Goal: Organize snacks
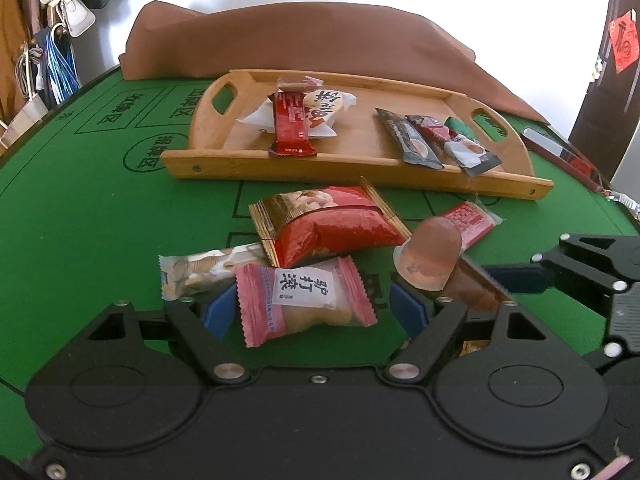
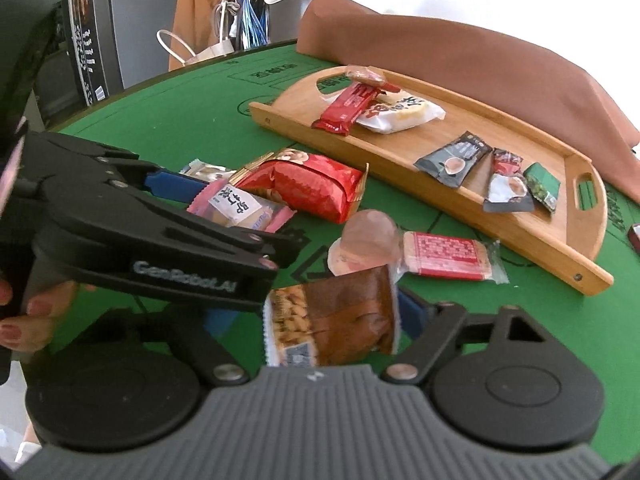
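The left gripper (image 1: pixel 316 312), jaws spread, straddles a pink-wrapped pastry (image 1: pixel 306 306) on the green felt table (image 1: pixel 100 240). The right gripper (image 2: pixel 320 316) brackets a brown peanut-print packet (image 2: pixel 332 320); contact unclear. Beyond sits a bamboo tray (image 1: pixel 320 160) holding snacks.

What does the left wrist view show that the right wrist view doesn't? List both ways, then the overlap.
Left wrist only: the red paper hanging on the dark door.
Right wrist only: a hand with painted nails, and the peanut picture on the brown packet.
Both: the wooden tray, the pink packet between the pads of the left gripper, and the jelly cup.
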